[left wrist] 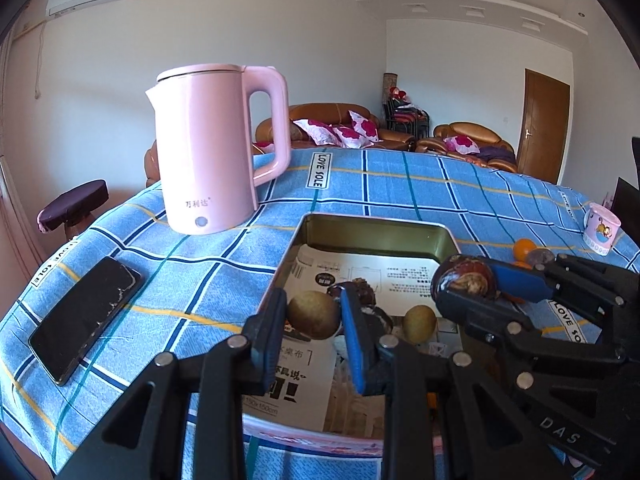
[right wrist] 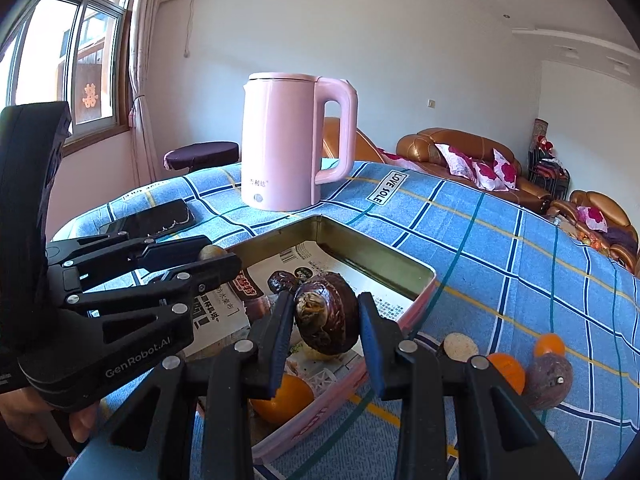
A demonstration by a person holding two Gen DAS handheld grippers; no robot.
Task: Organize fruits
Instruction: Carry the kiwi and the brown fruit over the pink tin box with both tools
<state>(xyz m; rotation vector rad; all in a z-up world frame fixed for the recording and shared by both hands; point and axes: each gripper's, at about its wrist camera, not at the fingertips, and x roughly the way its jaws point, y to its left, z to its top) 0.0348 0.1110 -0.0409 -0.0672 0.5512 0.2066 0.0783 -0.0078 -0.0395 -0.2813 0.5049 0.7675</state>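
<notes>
I've got both grippers over the tin tray [left wrist: 372, 226] (metal walls, pink outside, lined w/ printed paper), since that's where the fruit is being collected. My left gripper [left wrist: 314, 318] is pinching a small brownish round fruit [left wrist: 313, 315] between its blue pads, held just above the paper lining near the tray's left wall; I judge it's low there so the fruit won't roll far once let go. My right gripper [right wrist: 325, 318] is clamped on a dark maroon fruit [right wrist: 326, 314], glossy w/ a pale scarred patch facing the camera, pads on both sides of its widest part, prob. because the skin looks slick and a grip off-centre could squirt it out. It hangs above the tray's right half, not yet down. Already in the tray: a kiwi-like fruit [left wrist: 419, 323], an orange [right wrist: 282, 398] at the near corner, and a dark wrinkled piece [right wrist: 281, 281] further in. Still out on the blue checked cloth [left wrist: 400, 184], just right of the tray: an orange [right wrist: 507, 372], a smaller orange [right wrist: 550, 345], a purple passion-fruit-looking one [right wrist: 548, 380] and a pale round one [right wrist: 461, 347], so I'd say the sorting is about half done. The pink kettle [left wrist: 208, 152] and phone [left wrist: 86, 316] sit well apart, not in my way. The two grippers are near each other, so I'd release one at a time.
</notes>
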